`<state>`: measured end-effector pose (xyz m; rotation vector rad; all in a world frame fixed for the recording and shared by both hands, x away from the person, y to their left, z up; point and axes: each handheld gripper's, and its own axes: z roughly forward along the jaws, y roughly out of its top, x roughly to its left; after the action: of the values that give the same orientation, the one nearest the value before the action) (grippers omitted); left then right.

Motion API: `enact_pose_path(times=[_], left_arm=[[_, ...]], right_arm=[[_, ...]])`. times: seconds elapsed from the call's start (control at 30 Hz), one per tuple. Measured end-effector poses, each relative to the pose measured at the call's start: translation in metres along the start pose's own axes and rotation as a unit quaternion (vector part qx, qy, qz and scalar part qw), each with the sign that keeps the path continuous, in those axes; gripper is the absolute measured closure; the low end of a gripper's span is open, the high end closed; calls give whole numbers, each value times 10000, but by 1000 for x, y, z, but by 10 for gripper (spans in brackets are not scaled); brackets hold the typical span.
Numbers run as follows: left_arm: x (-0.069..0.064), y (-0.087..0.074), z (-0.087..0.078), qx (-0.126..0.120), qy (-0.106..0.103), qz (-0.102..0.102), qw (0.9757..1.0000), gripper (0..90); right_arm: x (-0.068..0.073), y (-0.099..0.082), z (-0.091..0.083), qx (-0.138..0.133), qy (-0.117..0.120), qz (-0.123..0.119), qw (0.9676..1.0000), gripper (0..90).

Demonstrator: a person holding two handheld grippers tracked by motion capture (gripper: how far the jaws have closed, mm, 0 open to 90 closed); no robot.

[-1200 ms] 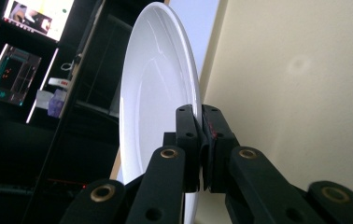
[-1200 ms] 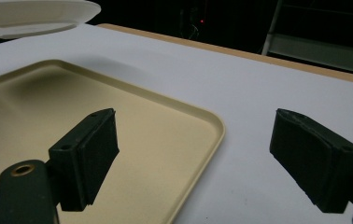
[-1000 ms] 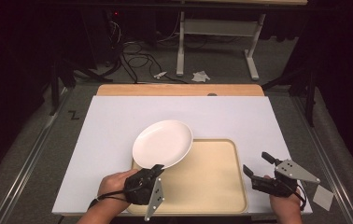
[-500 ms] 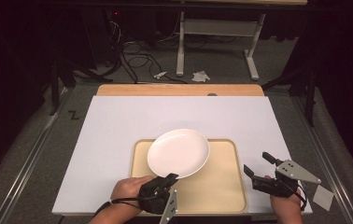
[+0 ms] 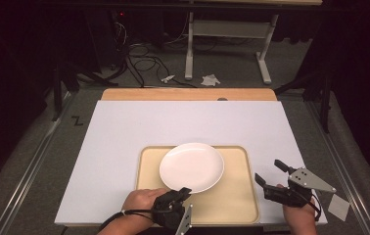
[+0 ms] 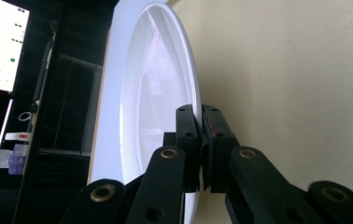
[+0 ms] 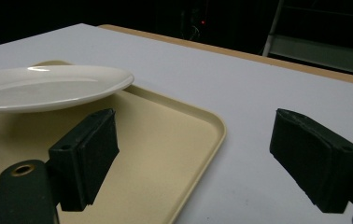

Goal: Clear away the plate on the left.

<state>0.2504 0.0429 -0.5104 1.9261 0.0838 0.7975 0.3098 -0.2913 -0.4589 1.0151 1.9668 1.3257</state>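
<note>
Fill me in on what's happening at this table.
A person works two hand-held grippers. The left gripper is clamped on the near rim of a white plate, holding it over the beige tray on the white table. The right gripper waits open and empty beside the tray's right edge.

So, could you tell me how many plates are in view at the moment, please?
1. The white plate is over the beige tray, its near rim pinched in the left gripper. The right gripper view shows it raised above the tray floor. Nothing suggests another plate hidden.
</note>
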Motion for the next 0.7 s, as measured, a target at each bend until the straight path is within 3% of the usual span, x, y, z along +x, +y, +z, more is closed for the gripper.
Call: enact_pose_path(times=[0.13,0.4,0.5,0.7], left_arm=[[-3,0,2,25,-82,58,9999,867],[-6,0,2,-12,-200,-55,9998,866],[-8,-3,3,78,-202,51,9998,867],[-9,-6,6,123,-272,6,9996,865]], right_arm=[[0,0,1,24,-14,1,10000,162],[0,0,-1,4,-34,-18,10000,162],[1,0,-1,6,-15,-15,10000,162],[1,0,0,16,-35,-21,10000,162]])
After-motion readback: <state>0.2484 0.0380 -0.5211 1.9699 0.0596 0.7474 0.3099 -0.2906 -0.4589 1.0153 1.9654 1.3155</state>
